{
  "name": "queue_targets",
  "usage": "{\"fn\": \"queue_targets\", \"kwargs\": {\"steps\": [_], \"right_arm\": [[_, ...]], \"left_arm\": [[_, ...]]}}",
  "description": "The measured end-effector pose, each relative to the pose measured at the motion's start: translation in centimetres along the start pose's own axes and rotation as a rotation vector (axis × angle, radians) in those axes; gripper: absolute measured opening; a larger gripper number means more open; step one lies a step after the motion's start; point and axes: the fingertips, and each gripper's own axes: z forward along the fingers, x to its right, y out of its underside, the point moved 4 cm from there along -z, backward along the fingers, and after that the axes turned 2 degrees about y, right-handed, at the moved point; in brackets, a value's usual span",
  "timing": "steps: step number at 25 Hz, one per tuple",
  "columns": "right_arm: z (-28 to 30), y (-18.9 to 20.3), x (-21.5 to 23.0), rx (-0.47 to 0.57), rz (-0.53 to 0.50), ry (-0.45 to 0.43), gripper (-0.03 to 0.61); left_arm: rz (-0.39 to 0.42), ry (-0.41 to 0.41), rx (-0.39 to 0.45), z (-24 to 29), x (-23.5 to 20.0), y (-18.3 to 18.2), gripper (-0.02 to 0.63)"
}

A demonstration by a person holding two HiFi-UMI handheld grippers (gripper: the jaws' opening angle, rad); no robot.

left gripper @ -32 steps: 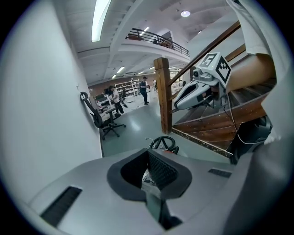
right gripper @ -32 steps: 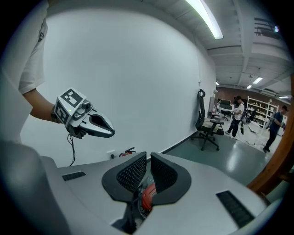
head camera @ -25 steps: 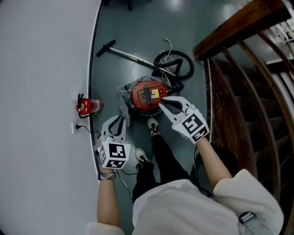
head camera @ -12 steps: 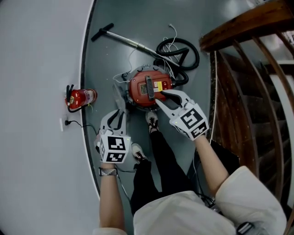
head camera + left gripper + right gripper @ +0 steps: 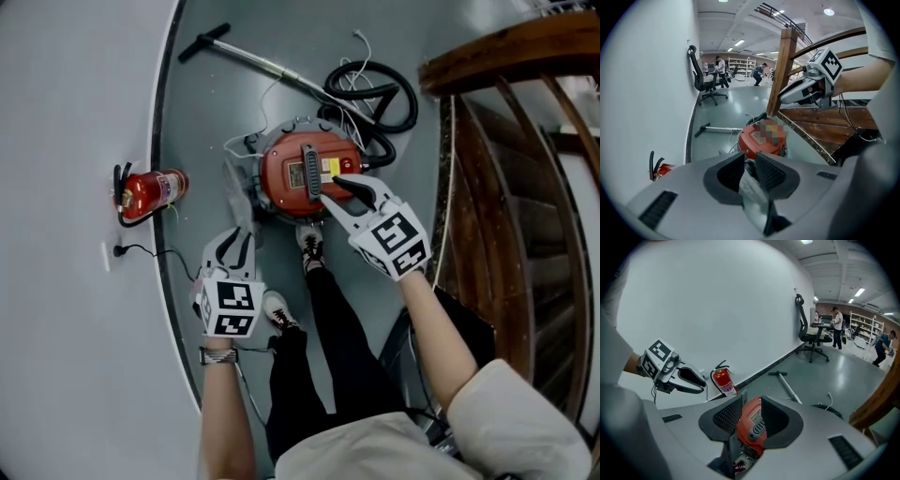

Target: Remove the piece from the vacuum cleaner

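The red vacuum cleaner [image 5: 292,161] sits on the grey floor [image 5: 281,28] just ahead of the person's shoes [image 5: 312,247], between a white wall [image 5: 75,141] and a wooden staircase [image 5: 525,187]. A black carry handle [image 5: 310,174] runs across its lid. Its black hose [image 5: 398,98] coils behind it, and the metal wand [image 5: 267,64] lies farther off on the floor. A pale, half-clear part [image 5: 240,192] lies against the cleaner's left side. Whether it is attached cannot be told.

The right gripper [image 5: 333,190] is above the right half of the red lid, its tips close beside the handle. Its jaws have just been opening and stand apart. In the right gripper view the red body shows through the gap, but the pads do not press on it.

The left gripper [image 5: 239,234] is lower in the head view, over the floor at the cleaner's left, with its tips near the pale part. Its jaws have also just been opening and are spread by a narrow gap, with nothing pinched between them.

A red fire extinguisher [image 5: 150,190] lies at the foot of the wall, well apart from the cleaner. A black office chair [image 5: 705,84] stands farther down the hall.
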Motion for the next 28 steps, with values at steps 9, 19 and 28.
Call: {"fn": "queue_targets", "kwargs": {"steps": [9,19,28], "right_arm": [[4.8,6.4,1.8,-0.095,0.090,-0.036,0.156],[8.2,9.7,3.0,-0.089,0.221,-0.029,0.170],[10.2,11.2,3.1,-0.073,0.353,-0.064,0.179]], "left_arm": [[-0.035,0.004,-0.028,5.2,0.0,3.9,0.090],[-0.059,0.009,-0.039,8.7,0.3,6.0,0.120],[-0.095,-0.049,-0.014,11.0,0.5,6.0,0.164]]}}
